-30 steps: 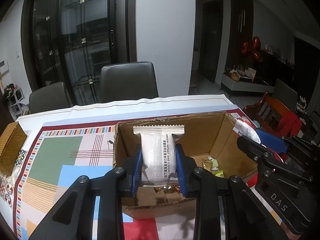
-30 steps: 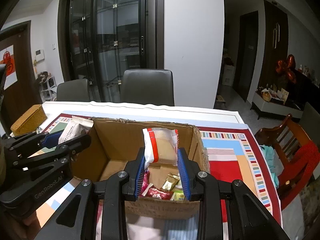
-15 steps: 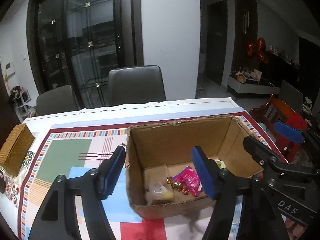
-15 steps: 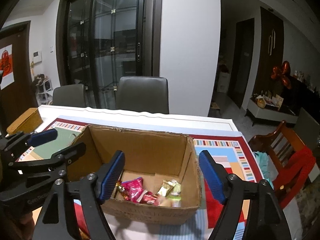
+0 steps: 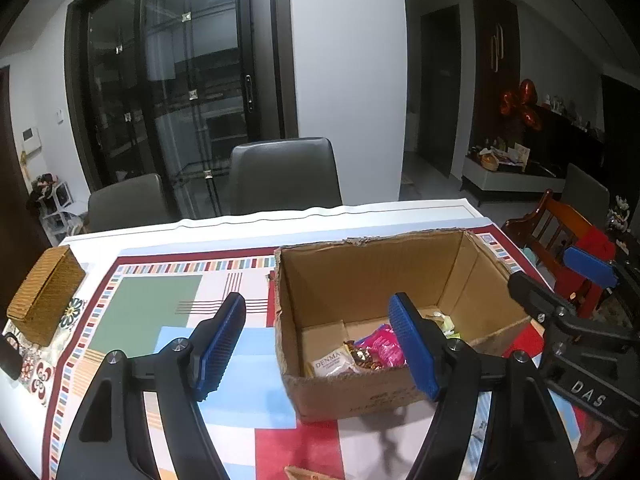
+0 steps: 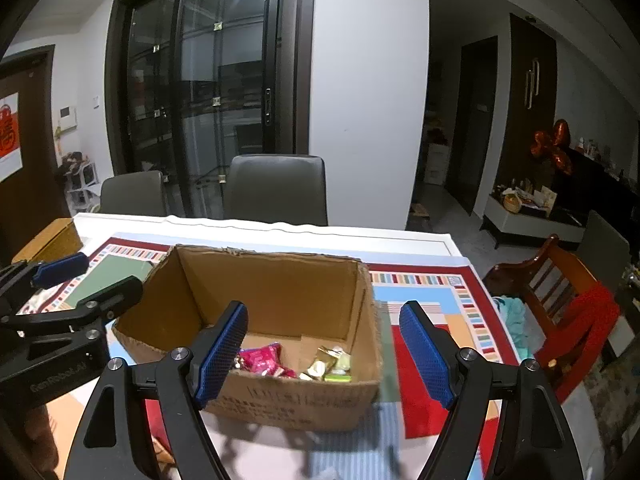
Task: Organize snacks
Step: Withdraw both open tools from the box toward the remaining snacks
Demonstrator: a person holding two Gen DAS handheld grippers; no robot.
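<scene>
Above the cardboard box (image 5: 360,390) on the desk (image 5: 224,228) we see both grippers empty: left gripper (image 5: 320,340) and right gripper (image 6: 326,350), fingers apart, having just been opening, nothing between them. Snacks lie on the box floor: pink packet (image 6: 262,362), white packet (image 5: 330,362), gold-wrapped sweets (image 6: 324,360)

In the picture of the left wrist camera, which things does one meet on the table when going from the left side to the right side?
Wicker box → green rectangle of the tablecloth → cardboard box holding the snacks, inside it the white packet, then the pink packet → right gripper at the edge.
</scene>
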